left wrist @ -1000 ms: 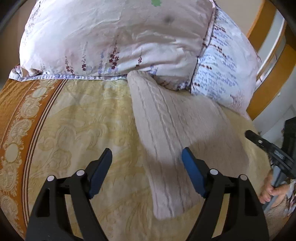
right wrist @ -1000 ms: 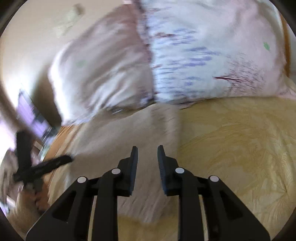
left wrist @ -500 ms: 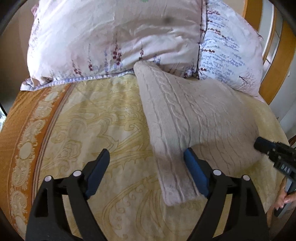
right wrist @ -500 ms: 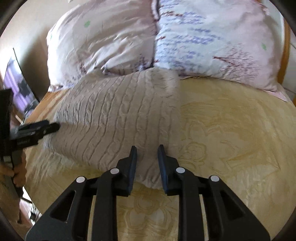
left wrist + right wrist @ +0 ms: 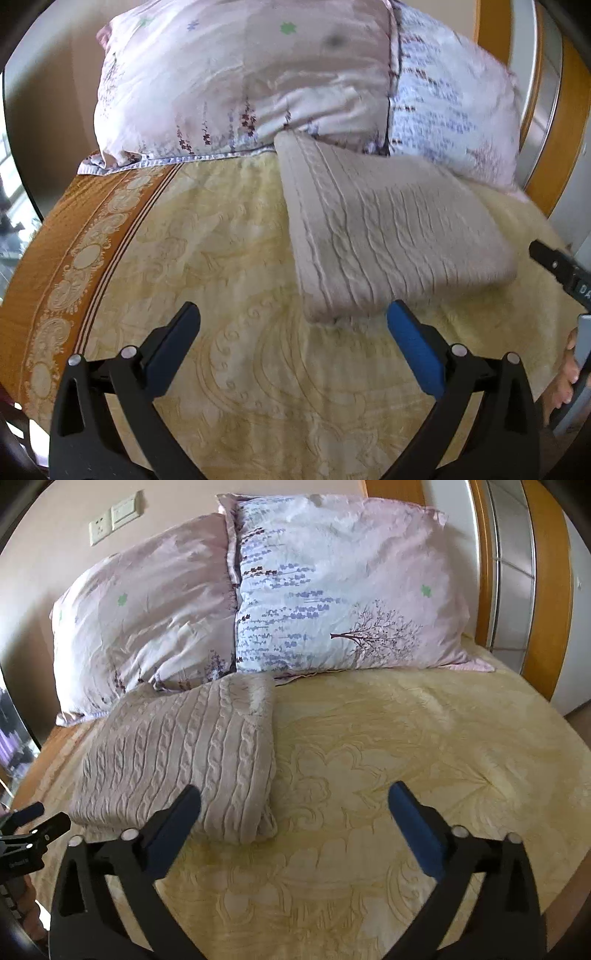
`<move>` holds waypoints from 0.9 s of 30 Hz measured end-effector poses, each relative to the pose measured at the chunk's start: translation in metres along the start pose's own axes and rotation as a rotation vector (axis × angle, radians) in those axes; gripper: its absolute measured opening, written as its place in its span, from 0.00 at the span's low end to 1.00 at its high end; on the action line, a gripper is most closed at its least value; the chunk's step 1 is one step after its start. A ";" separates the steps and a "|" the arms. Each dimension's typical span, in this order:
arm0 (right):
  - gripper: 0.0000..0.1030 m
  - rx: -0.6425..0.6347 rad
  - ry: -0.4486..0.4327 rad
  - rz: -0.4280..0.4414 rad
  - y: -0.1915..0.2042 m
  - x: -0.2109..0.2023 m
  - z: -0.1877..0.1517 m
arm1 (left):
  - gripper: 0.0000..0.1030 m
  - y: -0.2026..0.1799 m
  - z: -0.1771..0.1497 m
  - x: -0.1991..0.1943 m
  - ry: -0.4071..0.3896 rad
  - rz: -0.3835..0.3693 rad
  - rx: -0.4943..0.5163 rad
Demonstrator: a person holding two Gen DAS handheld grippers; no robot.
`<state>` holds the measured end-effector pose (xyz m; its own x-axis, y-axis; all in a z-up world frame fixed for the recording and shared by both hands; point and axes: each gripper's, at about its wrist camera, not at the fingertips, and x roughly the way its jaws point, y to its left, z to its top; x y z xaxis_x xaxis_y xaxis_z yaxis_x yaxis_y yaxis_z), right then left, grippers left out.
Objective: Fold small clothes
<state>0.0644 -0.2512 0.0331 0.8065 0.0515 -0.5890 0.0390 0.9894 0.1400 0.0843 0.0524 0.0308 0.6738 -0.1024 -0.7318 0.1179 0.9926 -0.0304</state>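
A beige cable-knit sweater (image 5: 388, 236) lies folded in a thick rectangle on the yellow bedspread (image 5: 229, 258), its far end against the pillows. In the right wrist view the same sweater (image 5: 184, 753) sits left of centre. My left gripper (image 5: 293, 317) hovers over the bedspread just short of the sweater's near left corner; its jaws are opening wide and nothing is between them. My right gripper (image 5: 293, 799) stands by the sweater's near right corner, its jaws opening wide too, its left finger in front of the knit. Neither holds the cloth.
Two floral pillows (image 5: 332, 587) lean at the head of the bed. An orange patterned border (image 5: 74, 251) runs along the left bed edge. A wooden headboard frame (image 5: 546, 590) stands at the right. A person's hand (image 5: 569, 376) grips the other tool at the right edge.
Both grippers have drawn back toward the near side of the bed. The right gripper's jaws went from nearly shut to wide open; the left opened wider. The sweater now lies released in its fold.
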 end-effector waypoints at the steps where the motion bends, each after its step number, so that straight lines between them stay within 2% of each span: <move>1: 0.99 -0.016 0.005 -0.008 0.005 0.000 -0.002 | 0.98 -0.003 -0.002 0.001 0.013 0.010 0.009; 6: 0.99 -0.089 0.044 0.020 0.027 0.002 -0.013 | 0.98 -0.010 -0.005 0.008 0.077 -0.015 -0.001; 11: 0.99 -0.099 0.093 0.067 0.039 0.007 -0.019 | 0.98 -0.015 -0.007 0.012 0.111 0.001 0.011; 17: 0.99 -0.133 0.129 0.033 0.051 0.014 -0.026 | 0.98 -0.016 -0.008 0.016 0.137 -0.007 0.006; 20: 0.99 -0.119 0.168 0.048 0.051 0.020 -0.028 | 0.98 -0.015 -0.009 0.019 0.157 -0.014 -0.007; 27: 0.99 -0.114 0.223 0.043 0.054 0.031 -0.035 | 0.98 -0.016 -0.012 0.031 0.202 0.014 0.001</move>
<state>0.0712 -0.1914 -0.0058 0.6554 0.1097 -0.7473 -0.0690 0.9940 0.0854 0.0941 0.0337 0.0003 0.5155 -0.0731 -0.8538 0.1101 0.9937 -0.0186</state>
